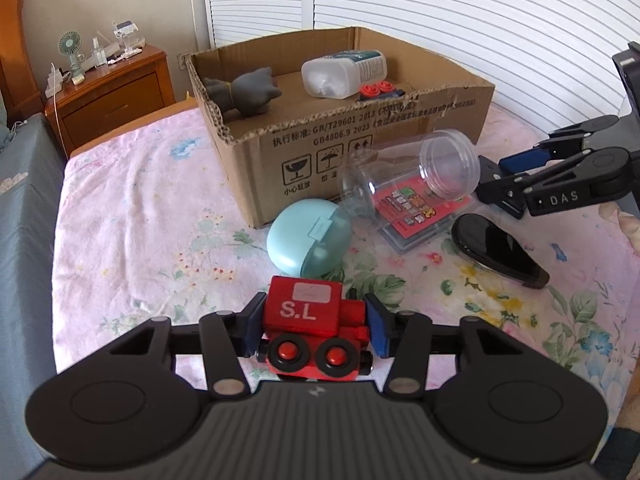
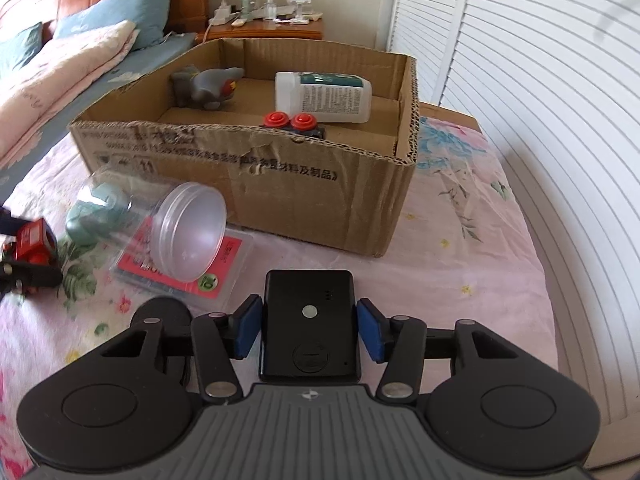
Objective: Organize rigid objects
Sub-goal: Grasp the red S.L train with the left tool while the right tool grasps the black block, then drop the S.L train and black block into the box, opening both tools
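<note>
My left gripper (image 1: 316, 320) is shut on a red toy train (image 1: 304, 308) marked "S.L", its blue pads pressing both sides just above the floral bedsheet. My right gripper (image 2: 308, 320) is shut on a flat black rectangular device (image 2: 308, 304). An open cardboard box (image 1: 320, 152) stands behind and holds a grey toy figure (image 1: 240, 90), a white bottle (image 1: 344, 72) and a red-wheeled toy (image 1: 378, 90). In front of the box lie a mint egg-shaped case (image 1: 308, 240), a clear jar (image 1: 412, 172) on a red-labelled flat case (image 1: 420, 216), and a glossy black oval object (image 1: 496, 248).
All of this sits on a bed with a pink floral sheet (image 1: 140, 220). A wooden bedside table (image 1: 112, 92) with a small fan stands at the back left. White louvred doors (image 1: 480, 20) run along the far side. Pillows (image 2: 100, 20) lie at the headboard.
</note>
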Action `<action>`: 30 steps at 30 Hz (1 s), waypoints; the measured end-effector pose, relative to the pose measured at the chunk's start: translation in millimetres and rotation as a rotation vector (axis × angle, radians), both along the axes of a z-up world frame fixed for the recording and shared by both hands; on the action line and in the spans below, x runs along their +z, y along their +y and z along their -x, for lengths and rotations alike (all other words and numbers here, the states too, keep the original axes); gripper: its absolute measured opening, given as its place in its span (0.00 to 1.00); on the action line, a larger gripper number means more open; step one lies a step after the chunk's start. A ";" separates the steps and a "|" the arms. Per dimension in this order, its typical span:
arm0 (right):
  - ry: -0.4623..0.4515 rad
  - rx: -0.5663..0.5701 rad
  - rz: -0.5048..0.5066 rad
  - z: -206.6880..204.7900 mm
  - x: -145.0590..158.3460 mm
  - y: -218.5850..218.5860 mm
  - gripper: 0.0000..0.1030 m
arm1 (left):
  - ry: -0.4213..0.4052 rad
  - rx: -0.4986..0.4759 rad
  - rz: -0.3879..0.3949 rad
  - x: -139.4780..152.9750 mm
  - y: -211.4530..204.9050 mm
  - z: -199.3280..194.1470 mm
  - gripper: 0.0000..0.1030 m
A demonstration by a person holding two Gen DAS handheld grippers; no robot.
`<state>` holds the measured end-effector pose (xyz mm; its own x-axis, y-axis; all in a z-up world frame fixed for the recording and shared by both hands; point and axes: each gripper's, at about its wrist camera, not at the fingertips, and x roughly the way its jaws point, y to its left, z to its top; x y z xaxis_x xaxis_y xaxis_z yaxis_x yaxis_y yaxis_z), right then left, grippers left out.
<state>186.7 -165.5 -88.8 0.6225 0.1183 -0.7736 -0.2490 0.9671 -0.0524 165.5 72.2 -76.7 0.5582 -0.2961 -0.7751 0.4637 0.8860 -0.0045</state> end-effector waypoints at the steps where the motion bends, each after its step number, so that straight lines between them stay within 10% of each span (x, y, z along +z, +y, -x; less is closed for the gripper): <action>1: 0.002 0.008 -0.002 1.6 1.9 -0.6 0.55 | -0.001 -0.002 -0.002 3.1 0.0 1.3 0.48; 16: -0.068 0.125 -0.007 19.7 56.7 -6.1 0.55 | -0.058 -0.040 0.020 65.1 -14.7 1.1 0.48; 30: -0.176 0.177 0.023 5.6 105.4 -6.4 0.55 | -0.154 -0.001 0.005 91.6 -47.8 -87.4 0.48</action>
<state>181.0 -172.0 16.6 0.7190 0.2208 -0.6590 -0.3992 0.9074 -0.1315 252.9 24.5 14.9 0.6703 -0.3002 -0.6787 0.4603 0.8855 0.0629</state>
